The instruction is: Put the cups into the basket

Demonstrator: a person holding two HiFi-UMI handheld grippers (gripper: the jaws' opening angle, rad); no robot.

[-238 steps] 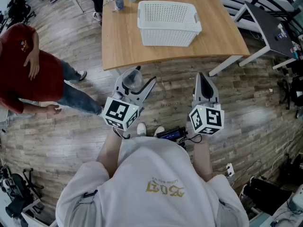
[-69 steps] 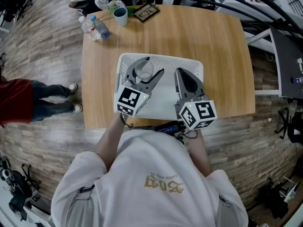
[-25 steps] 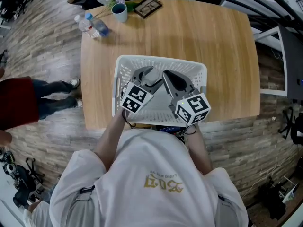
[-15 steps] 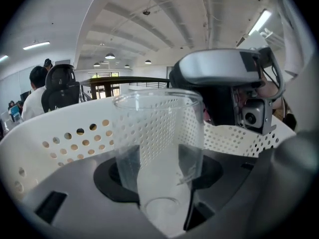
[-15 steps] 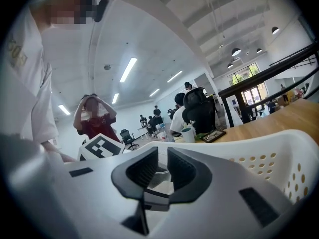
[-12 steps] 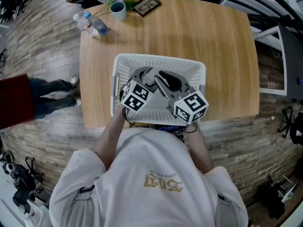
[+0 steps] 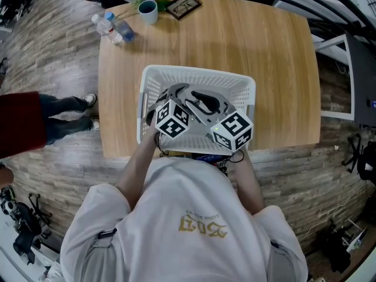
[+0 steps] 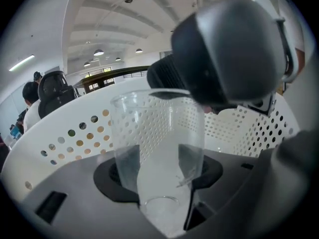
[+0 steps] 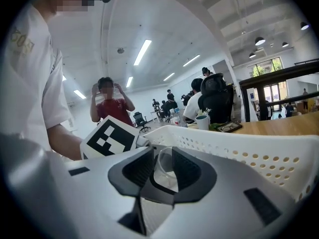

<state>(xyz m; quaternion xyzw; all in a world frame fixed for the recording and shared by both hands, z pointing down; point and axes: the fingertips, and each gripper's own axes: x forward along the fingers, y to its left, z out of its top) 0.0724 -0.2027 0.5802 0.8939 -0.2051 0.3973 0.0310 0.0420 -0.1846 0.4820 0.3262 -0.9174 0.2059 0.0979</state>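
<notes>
A white perforated basket (image 7: 200, 72) stands on the wooden table (image 7: 276, 51), and both grippers reach into it. My left gripper (image 7: 176, 91) is shut on a clear plastic cup (image 8: 157, 148), held upright between its jaws (image 8: 159, 183). The basket wall (image 8: 75, 128) curves behind the cup. My right gripper (image 7: 197, 100) points left at the cup's mouth, its tip (image 8: 169, 78) at the rim. In the right gripper view its jaws (image 9: 163, 176) stand with a narrow gap, and the cup's rim (image 9: 164, 166) sits in that gap. The left marker cube (image 9: 109, 138) is close beside.
A teal mug (image 7: 148, 10), water bottles (image 7: 111, 28) and a picture frame (image 7: 185, 6) stand at the table's far left corner. A person in red (image 7: 23, 128) stands on the wood floor to the left. The basket sits near the table's front edge.
I have carried the cup to the table and lowered both grippers into the basket. Over the last second my right gripper has swung left onto the cup's rim.
</notes>
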